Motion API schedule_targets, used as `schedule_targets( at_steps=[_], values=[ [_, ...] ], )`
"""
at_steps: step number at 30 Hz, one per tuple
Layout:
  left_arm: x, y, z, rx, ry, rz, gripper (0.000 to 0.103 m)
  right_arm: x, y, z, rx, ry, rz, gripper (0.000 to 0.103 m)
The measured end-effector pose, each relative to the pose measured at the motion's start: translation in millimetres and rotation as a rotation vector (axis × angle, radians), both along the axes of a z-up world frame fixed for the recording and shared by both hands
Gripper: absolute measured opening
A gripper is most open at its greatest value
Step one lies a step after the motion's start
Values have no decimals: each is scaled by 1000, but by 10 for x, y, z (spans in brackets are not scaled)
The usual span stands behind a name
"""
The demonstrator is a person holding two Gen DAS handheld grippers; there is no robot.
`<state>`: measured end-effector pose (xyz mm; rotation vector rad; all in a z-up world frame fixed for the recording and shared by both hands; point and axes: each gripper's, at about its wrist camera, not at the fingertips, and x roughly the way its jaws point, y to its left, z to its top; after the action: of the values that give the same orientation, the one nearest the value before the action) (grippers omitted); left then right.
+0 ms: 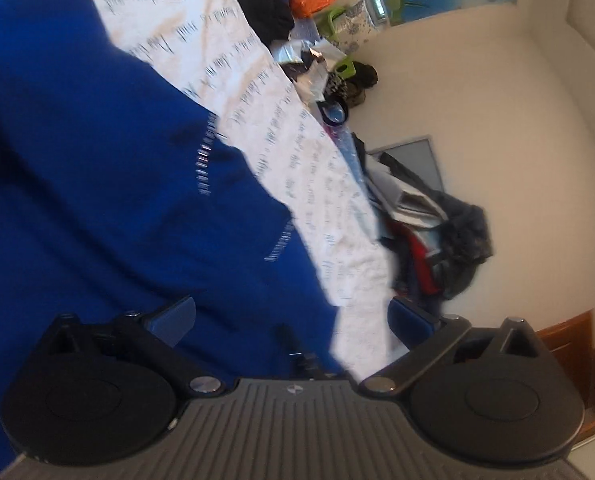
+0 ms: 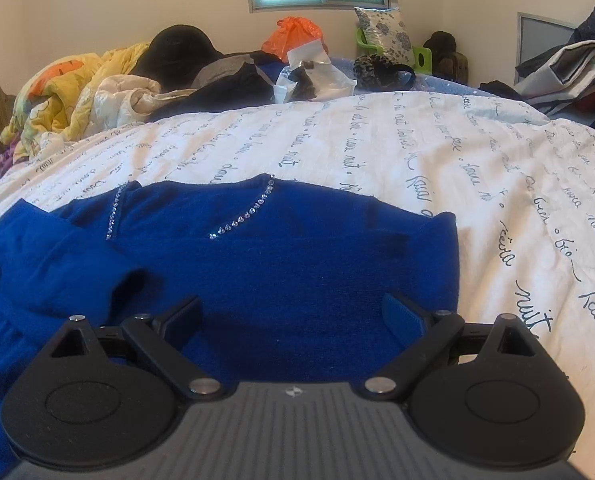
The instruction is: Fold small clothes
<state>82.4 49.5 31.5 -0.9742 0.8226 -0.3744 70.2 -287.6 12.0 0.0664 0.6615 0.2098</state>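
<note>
A blue knit sweater (image 2: 289, 248) with a rhinestone-trimmed neckline lies flat on the white bedsheet with script print (image 2: 437, 152). Its left sleeve is folded in over the body. My right gripper (image 2: 293, 316) is open and empty, low over the sweater's lower part, fingers spread wide. In the left wrist view, tilted and blurred, the same sweater (image 1: 109, 184) fills the left half. My left gripper (image 1: 293, 320) is open and empty, just above the sweater's edge where it meets the sheet (image 1: 257, 92).
Yellow quilt (image 2: 57, 92), dark clothes (image 2: 217, 76), an orange bag (image 2: 297, 34), a plastic packet (image 2: 317, 76) and a floral pillow (image 2: 385, 34) lie along the far side of the bed. A clothes pile (image 2: 569, 76) sits at the right. A wall lies beyond.
</note>
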Motion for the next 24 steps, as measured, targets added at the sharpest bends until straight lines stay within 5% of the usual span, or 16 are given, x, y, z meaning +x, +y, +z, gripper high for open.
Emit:
schedule_targets(
  at_steps=[6, 8, 11, 15, 17, 19, 21, 23, 24],
  values=[
    [-486, 399, -56, 320, -96, 111, 99, 19, -1, 45, 36, 22, -26, 97],
    [-616, 411, -86, 443, -138, 111, 99, 9, -6, 181, 191, 81, -65, 98],
    [-778, 301, -158, 596, -229, 90, 99, 28, 108, 308, 515, 176, 43, 97],
    [-841, 146, -152, 679, -283, 40, 103, 259, 483, 209, 539, 349, 97, 96],
    [-794, 153, -184, 670, -263, 29, 103, 334, 601, 163, 490, 367, 83, 87],
    [-818, 219, -199, 635, -267, 47, 103, 385, 671, 133, 460, 374, 72, 48],
    [-835, 239, -215, 620, -270, 56, 103, 434, 710, 95, 417, 382, 67, 25],
    [-832, 233, -220, 619, -271, 57, 103, 448, 732, 99, 386, 370, 69, 19],
    [-824, 226, -210, 621, -272, 56, 103, 459, 742, 122, 375, 366, 67, 6]
  ],
)
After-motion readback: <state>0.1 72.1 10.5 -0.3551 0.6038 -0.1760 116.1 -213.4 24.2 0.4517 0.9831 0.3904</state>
